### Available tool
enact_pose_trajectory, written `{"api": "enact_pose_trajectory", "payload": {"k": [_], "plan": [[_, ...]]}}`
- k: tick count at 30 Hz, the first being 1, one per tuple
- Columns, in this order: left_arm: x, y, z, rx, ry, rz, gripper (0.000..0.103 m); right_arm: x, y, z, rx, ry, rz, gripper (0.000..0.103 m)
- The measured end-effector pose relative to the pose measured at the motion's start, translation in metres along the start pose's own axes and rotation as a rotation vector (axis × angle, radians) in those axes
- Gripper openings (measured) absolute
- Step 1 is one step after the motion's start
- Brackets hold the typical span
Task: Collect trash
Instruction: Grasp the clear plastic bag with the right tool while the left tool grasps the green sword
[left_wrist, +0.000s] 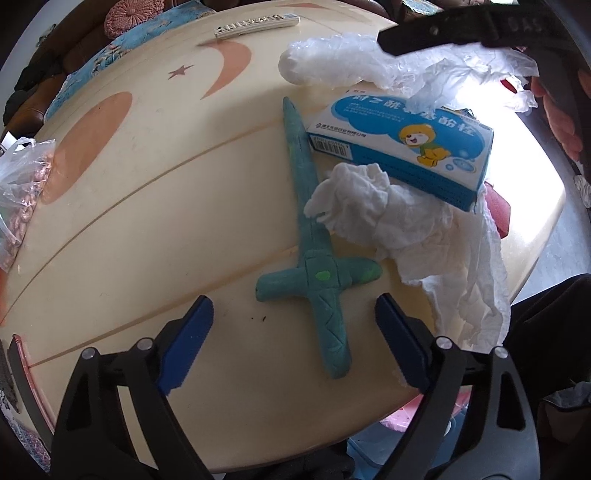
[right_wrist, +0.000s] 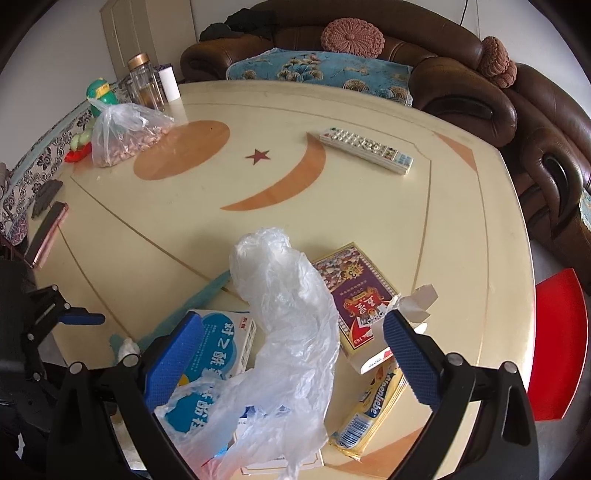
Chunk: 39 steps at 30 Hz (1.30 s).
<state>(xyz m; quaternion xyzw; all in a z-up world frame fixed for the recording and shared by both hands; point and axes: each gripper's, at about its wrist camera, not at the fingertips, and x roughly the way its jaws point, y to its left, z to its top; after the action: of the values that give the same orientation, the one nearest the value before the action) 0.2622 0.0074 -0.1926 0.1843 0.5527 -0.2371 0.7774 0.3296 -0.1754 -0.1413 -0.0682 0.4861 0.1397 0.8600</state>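
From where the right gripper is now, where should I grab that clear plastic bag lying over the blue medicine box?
Take the crumpled plastic bag at its narrow middle, coming straight down from above. It lies lengthwise between the open right gripper fingers, and the puffed far end looks too bulky. Pinching the waist should avoid catching the blue medicine box beneath.

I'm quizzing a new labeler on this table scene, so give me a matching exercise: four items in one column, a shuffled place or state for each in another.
Items:
1. toy sword
2. medicine box
3. remote control
4. bag of nuts

Descriptions:
A. by the glass jar
B. partly under a crumpled plastic bag
C. alone near the sofa-side edge
D. handle between open blue jaws

Pairs: 1-D, 2-B, 3-C, 4-A
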Motion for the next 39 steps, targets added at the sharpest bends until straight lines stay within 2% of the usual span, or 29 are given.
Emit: {"api": "enact_pose_trajectory", "payload": {"k": [5, 7, 8, 12, 17, 23, 26, 29, 39], "plan": [[0.004, 0.007, 0.004, -0.019, -0.001, -0.015, 0.086, 0.006, 0.002, -0.004, 0.003, 0.014, 0.022, 0.08], [0.004, 0.008, 0.005, -0.02, -0.003, -0.015, 0.086, 0.009, 0.003, -0.005, -0.006, 0.018, 0.015, 0.073], [0.004, 0.007, 0.002, -0.018, -0.006, -0.015, 0.086, 0.01, 0.004, -0.006, -0.005, 0.024, 0.019, 0.065], [0.003, 0.007, -0.001, -0.009, -0.017, -0.018, 0.084, 0.018, 0.003, -0.009, 0.002, 0.051, 0.033, 0.044], [-0.002, 0.001, -0.007, 0.004, -0.03, -0.02, 0.079, 0.019, 0.002, -0.011, 0.013, 0.047, 0.024, 0.032], [-0.008, 0.005, -0.007, -0.033, -0.031, -0.007, 0.058, 0.015, -0.001, -0.009, 0.037, 0.032, 0.016, 0.026], [-0.008, 0.005, -0.007, -0.04, -0.03, -0.007, 0.055, 0.015, -0.004, -0.01, 0.054, 0.029, 0.021, 0.026], [-0.009, 0.002, -0.007, -0.035, -0.033, -0.006, 0.044, 0.014, -0.008, -0.01, 0.075, 0.023, 0.022, 0.026], [-0.01, 0.01, -0.003, -0.089, -0.003, -0.027, 0.043, 0.01, -0.015, -0.011, 0.103, 0.003, 0.015, 0.026]]}}
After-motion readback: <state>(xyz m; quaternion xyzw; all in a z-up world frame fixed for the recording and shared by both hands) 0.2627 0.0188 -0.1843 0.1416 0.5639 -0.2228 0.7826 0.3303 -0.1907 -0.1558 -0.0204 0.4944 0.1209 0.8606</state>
